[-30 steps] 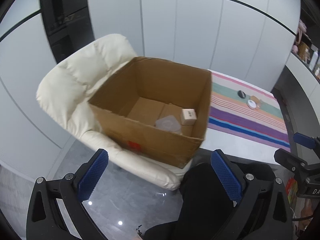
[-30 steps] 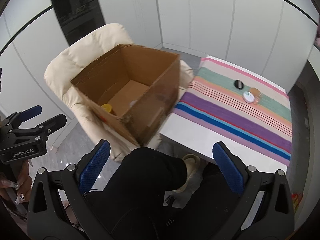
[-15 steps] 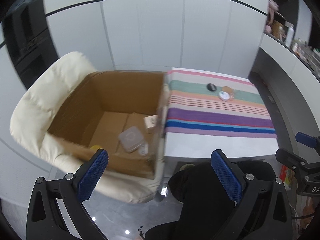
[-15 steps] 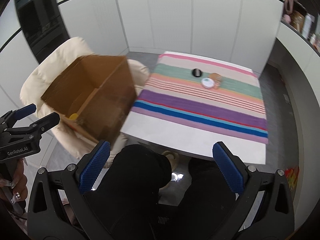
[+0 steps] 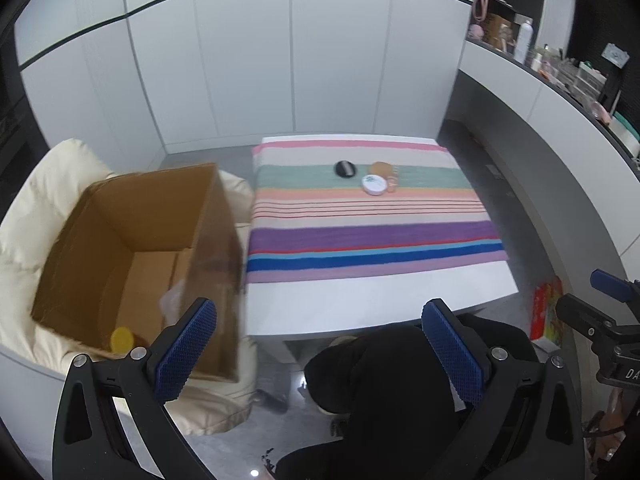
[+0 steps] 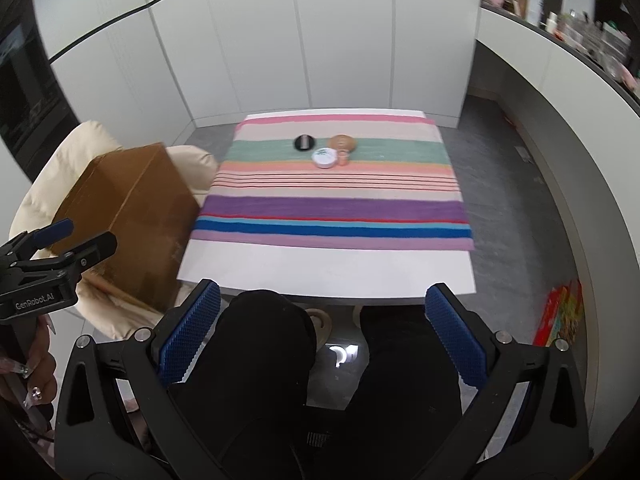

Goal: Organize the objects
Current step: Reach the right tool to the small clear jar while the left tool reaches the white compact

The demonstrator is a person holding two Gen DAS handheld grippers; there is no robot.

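Observation:
An open cardboard box (image 5: 136, 240) (image 6: 132, 216) rests on a cream armchair (image 5: 36, 200) left of the table. A yellow-lidded item (image 5: 121, 339) lies in its near corner. On the striped cloth (image 5: 368, 220) (image 6: 336, 188) at the table's far side sit a black round case (image 5: 345, 169) (image 6: 303, 142), a white round tin (image 5: 374, 184) (image 6: 324, 157), an orange round lid (image 5: 381, 168) (image 6: 341, 141) and a small orange jar (image 6: 343, 157). My left gripper (image 5: 320, 344) and right gripper (image 6: 322, 328) are both open and empty, held above the person's knees, well short of the table.
The person's dark-trousered legs (image 6: 320, 380) fill the near foreground under the white table edge (image 6: 328, 276). A curved counter (image 5: 560, 128) with bottles and clutter runs along the right. A red package (image 6: 560, 312) lies on the floor at right.
Both views have swung right from the box toward the table; the box now sits at the left edge and the small items are nearer centre. Both grippers stay open.

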